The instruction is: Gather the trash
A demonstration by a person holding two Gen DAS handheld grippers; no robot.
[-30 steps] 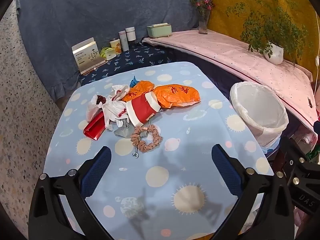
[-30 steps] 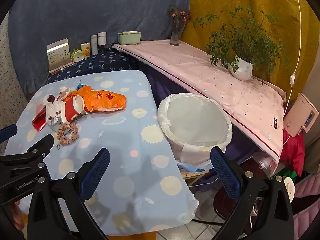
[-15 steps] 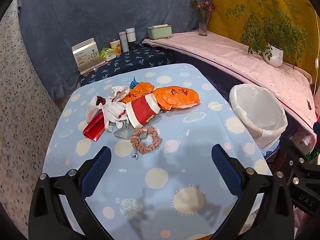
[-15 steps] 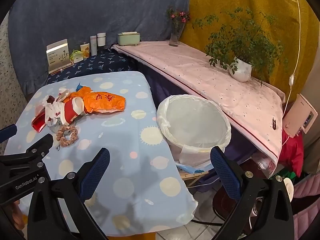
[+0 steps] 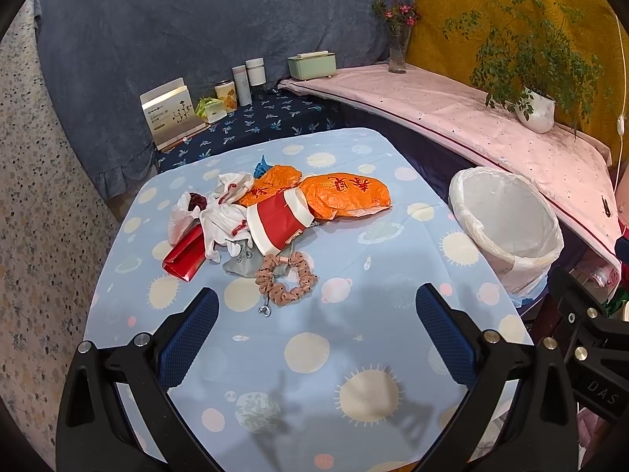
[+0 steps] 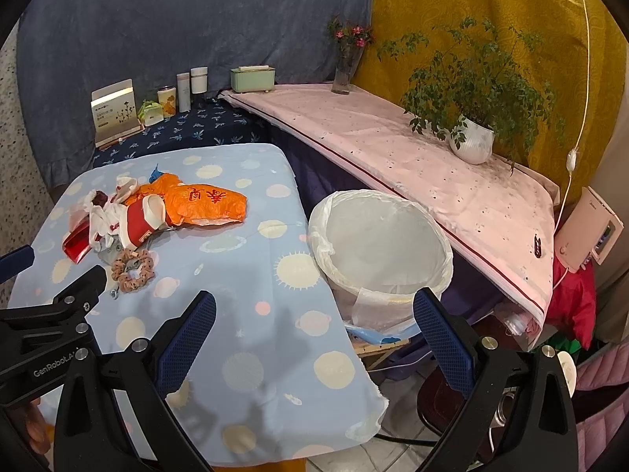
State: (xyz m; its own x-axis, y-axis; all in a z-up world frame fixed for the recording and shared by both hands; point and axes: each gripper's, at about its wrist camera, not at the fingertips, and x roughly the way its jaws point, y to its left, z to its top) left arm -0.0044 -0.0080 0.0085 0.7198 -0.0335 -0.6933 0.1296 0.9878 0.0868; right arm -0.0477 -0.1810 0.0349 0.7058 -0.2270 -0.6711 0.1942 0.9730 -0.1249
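A pink shelf (image 6: pixel 412 165) carries a potted plant (image 6: pixel 471 141); behind it hangs a yellow drape (image 6: pixel 491 11), left of that a blue one (image 6: pixel 177 19).

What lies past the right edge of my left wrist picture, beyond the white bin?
Observer: The right wrist view shows a pink-white device with a small screen beside the end of the pink shelf.
Visitor: Is anything in the bin?
Observer: Its bottom, hidden from you, looks empty; the trash pile lies on the table.
Visitor: What holds the bin up?
Observer: Something blue over a wooden frame, beside the table.
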